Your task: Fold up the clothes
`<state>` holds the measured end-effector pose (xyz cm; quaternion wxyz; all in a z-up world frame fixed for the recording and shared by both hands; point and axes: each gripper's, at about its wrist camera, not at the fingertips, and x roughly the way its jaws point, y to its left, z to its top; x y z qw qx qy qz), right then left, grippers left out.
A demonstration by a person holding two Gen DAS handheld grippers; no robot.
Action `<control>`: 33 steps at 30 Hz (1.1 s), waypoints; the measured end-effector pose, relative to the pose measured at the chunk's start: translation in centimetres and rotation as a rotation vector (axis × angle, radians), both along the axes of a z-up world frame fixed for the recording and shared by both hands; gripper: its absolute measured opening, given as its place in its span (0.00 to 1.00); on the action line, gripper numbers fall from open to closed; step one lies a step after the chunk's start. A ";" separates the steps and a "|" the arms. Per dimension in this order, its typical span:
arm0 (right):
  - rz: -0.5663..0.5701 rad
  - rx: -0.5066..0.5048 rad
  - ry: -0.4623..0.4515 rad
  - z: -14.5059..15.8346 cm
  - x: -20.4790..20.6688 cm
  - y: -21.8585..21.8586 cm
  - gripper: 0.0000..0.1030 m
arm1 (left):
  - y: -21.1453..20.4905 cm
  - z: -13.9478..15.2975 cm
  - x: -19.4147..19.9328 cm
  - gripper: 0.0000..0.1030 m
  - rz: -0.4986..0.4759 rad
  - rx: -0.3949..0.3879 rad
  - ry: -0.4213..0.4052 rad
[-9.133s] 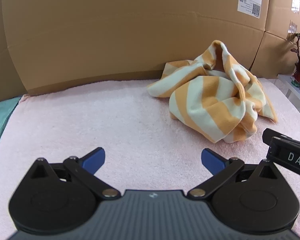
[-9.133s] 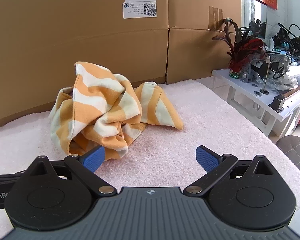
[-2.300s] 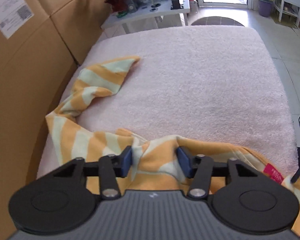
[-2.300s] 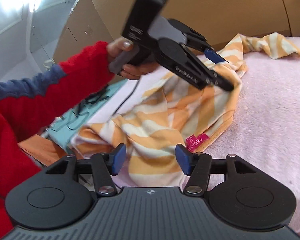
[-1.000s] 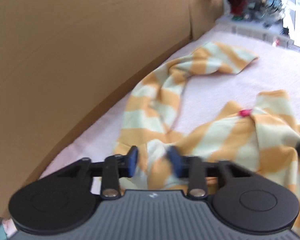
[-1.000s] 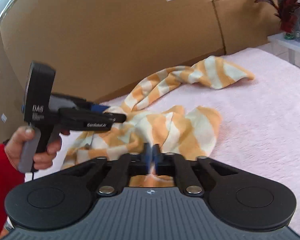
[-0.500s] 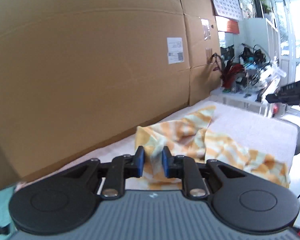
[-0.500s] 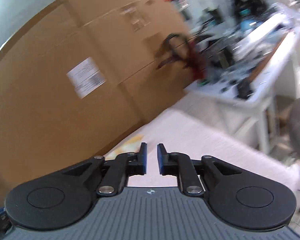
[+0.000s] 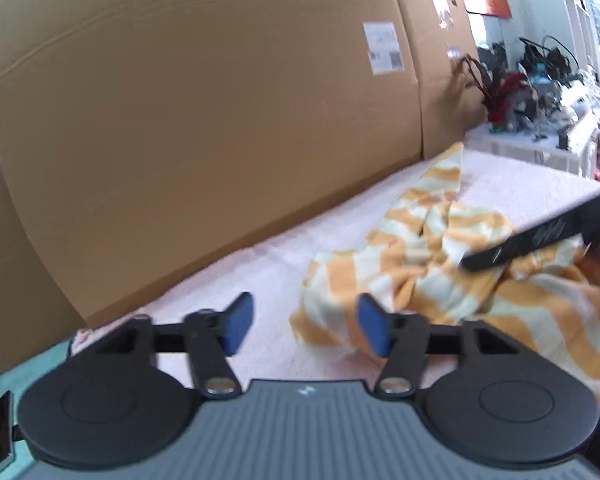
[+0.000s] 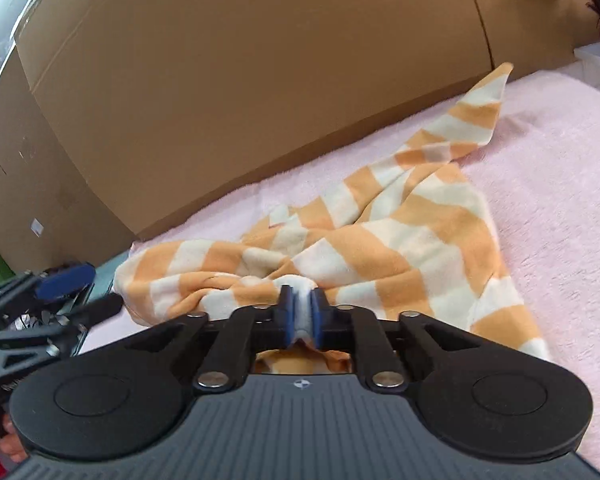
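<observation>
1. Where the left wrist view begins, a teal surface [image 9: 24,372] shows at the near left edge, beside the pink towel-like cover [image 9: 268,268] that spreads rightward across the work surface.
2. Left gripper [image 9: 302,326]: blue-padded fingers [image 9: 238,322] stand wide apart with nothing between them; bare pink cover shows in the gap. In the right wrist view this same tool [image 10: 54,300] appears at the far left, just off the garment's left end.
3. Cardboard wall [image 9: 200,140]: tall brown panels along the far edge of the cover, with a white printed label [image 9: 386,48] toward the right.
4. Orange-and-cream striped garment [image 9: 432,264]: lies crumpled on the pink cover, to the right of the left gripper and just beyond its right finger; whether pad and cloth touch cannot be told. One narrow striped end [image 10: 474,116] reaches to the far right, its tip against the cardboard.
5. Right gripper [image 10: 300,314]: fingers drawn together, clamped on a cream fold at the near edge of the garment [image 10: 380,248]; the cloth bunches out from the pinch to the left and right. In the left wrist view its dark body [image 9: 540,236] crosses above the garment from the right.
6. White side table [image 9: 540,148]: far right, cluttered, with a dark red plant [image 9: 500,92] upon it.
</observation>
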<state>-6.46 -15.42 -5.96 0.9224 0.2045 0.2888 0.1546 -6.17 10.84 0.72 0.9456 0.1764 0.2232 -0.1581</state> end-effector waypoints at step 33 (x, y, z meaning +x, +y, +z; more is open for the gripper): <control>0.028 0.095 -0.114 1.7 -4.1 -2.8 0.11 | -2.8 -2.5 1.5 0.81 -0.154 -0.211 0.148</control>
